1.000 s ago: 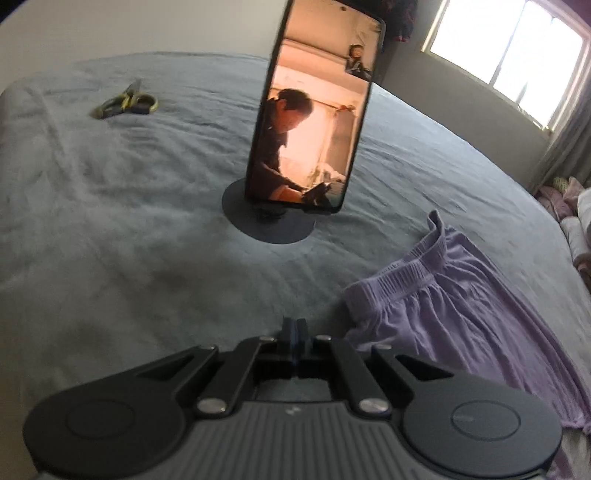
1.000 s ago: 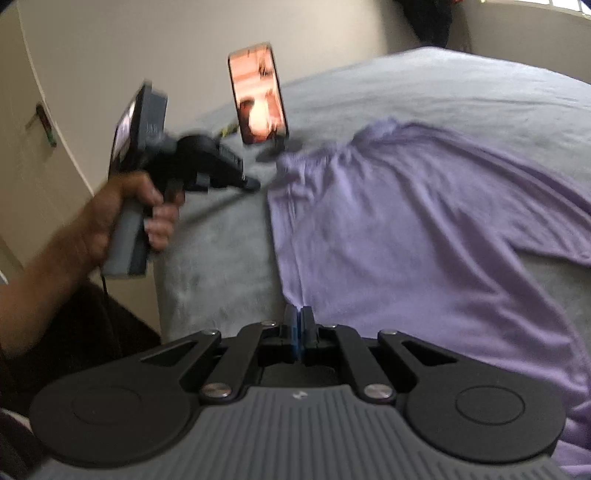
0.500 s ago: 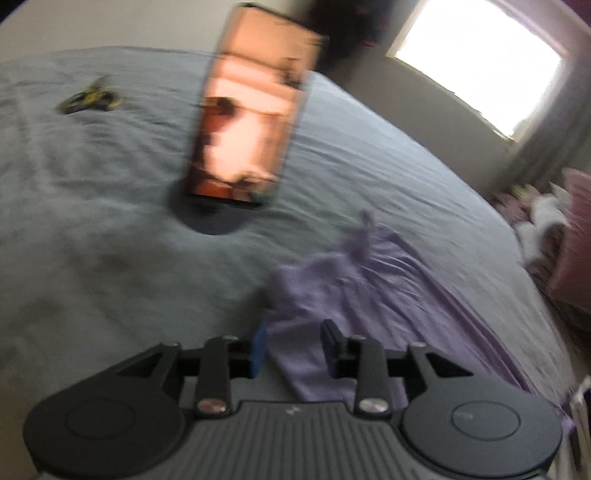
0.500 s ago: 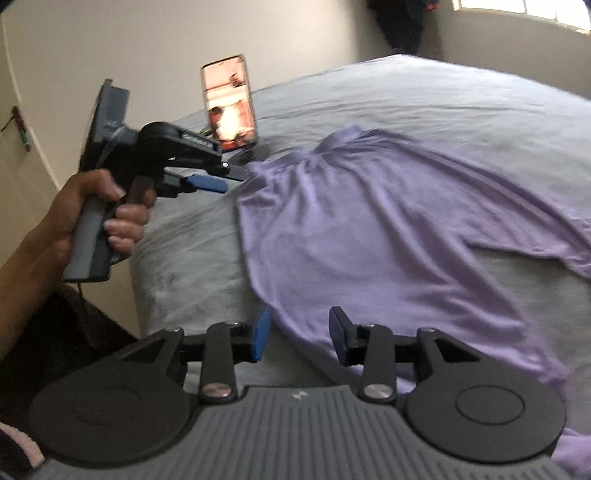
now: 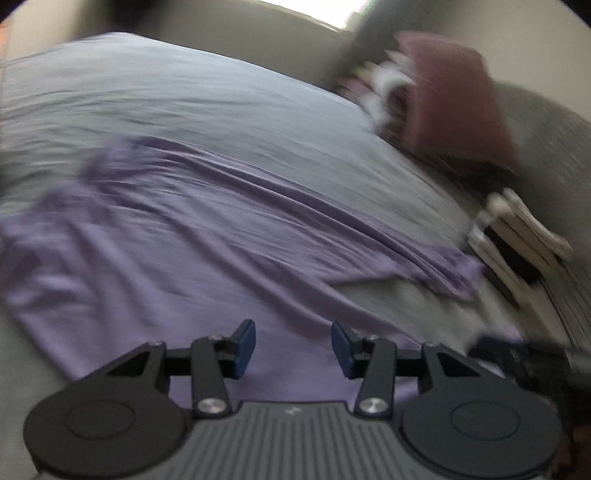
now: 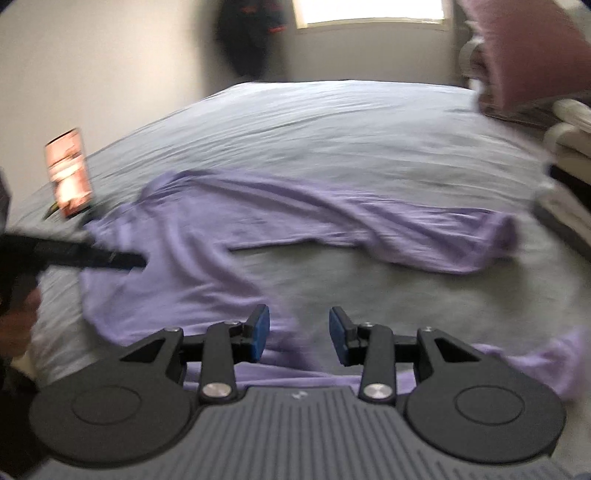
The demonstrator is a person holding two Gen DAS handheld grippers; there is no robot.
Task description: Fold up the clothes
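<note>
A purple garment (image 5: 258, 229) with two long legs lies spread on the grey bed (image 5: 221, 99). In the left wrist view my left gripper (image 5: 293, 345) hovers over the cloth near its wide end. Its jaws are opening, and the cloth lies below them, not pinched. In the right wrist view my right gripper (image 6: 299, 338) stands open over the near edge of the garment (image 6: 207, 258), with nothing gripped. The left gripper (image 6: 110, 258), held by a hand (image 6: 18, 314), reaches in over the cloth's left end. Both views are blurred.
A phone (image 6: 68, 171) stands upright on a stand at the bed's left, beside the garment's end. A pink pillow (image 5: 454, 96) and a stack of folded pale items (image 5: 517, 236) sit at the right side. A bright window (image 6: 369, 9) is behind.
Both grippers went from shut to open. Both views swung right, away from the phone and onto the purple garment; the left gripper moved over the cloth.
</note>
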